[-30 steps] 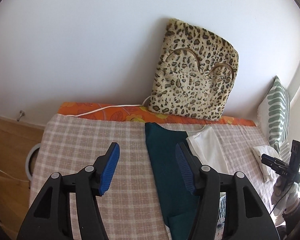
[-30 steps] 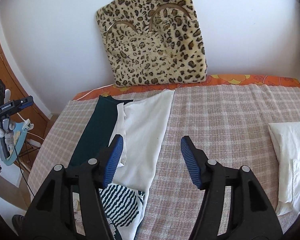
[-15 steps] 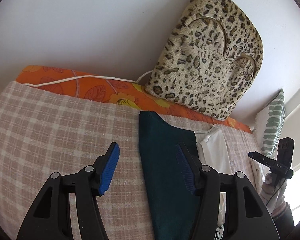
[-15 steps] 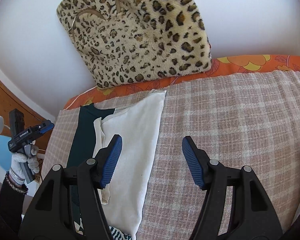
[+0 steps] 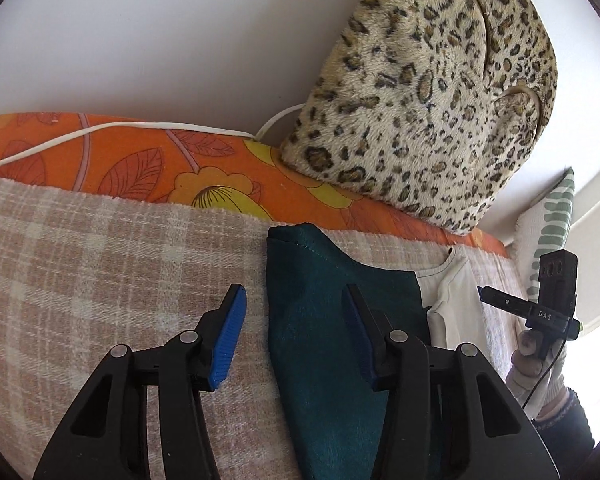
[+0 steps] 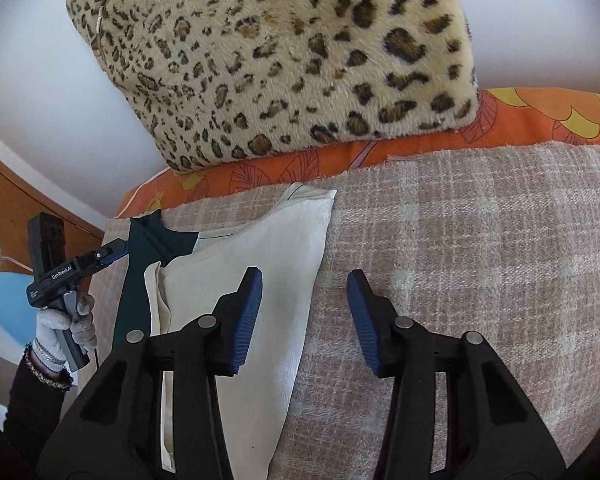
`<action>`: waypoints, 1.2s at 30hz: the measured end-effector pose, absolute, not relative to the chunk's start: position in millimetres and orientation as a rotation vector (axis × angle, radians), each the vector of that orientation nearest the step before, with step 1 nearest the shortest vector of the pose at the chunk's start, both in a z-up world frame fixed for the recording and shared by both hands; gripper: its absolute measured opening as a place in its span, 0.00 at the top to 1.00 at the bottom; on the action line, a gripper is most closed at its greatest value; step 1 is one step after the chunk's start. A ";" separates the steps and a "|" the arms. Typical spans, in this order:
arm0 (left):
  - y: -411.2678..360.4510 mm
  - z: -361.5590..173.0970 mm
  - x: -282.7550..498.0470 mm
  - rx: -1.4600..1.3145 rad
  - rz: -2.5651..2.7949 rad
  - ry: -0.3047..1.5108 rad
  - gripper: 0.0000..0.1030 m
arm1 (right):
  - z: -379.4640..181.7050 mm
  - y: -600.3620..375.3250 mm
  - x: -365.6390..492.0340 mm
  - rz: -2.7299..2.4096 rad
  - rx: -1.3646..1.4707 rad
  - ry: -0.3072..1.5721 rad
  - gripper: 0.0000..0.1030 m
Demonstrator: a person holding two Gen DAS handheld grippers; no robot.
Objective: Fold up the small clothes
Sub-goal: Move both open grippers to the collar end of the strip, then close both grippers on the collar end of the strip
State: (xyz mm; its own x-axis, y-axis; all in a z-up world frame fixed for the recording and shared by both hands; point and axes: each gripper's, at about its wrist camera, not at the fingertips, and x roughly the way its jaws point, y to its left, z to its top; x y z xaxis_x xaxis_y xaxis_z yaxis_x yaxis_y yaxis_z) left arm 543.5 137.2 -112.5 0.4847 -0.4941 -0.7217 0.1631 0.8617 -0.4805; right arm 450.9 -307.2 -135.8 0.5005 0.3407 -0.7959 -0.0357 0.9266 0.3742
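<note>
**Hand-held gripper pair closing in on the garment's far corners**

Left hand-held gripper (image 5: 293, 332) has jaws closing, nothing pinched yet; the left edge of the teal half (image 5: 332, 320) runs between its pads, right pad over the cloth, left pad over bare blanket. Right hand-held gripper (image 6: 305, 322) likewise closing, nothing clamped: left pad over the white half (image 6: 260, 280), right pad over the blanket, the white right edge between them.

Garment, teal on one side and white on the other, lies flat on the plaid blanket (image 6: 480, 260) of a bed, its far end at 12 o'clock near the orange floral sheet (image 5: 148, 168). Leopard cushion (image 5: 432, 96) leans on the wall beyond, at 1 o'clock in the left view. White cord (image 5: 100, 132) crosses the sheet at 10 o'clock.

Likely step: pinch both far corners, then draw them toward the near end.

Doing it well:
- go lower and further toward 12 so pads bite the corners, not mid-edge
- catch cloth only, not the blanket
- both grips at matching height along the edges, else the fold skews
- lift evenly, keep the far edge taut
</note>
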 end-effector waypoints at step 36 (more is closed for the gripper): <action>122.3 -88.4 547.4 -0.350 -0.442 0.856 0.98 | -100.1 -289.1 473.4 0.313 0.277 0.930 0.95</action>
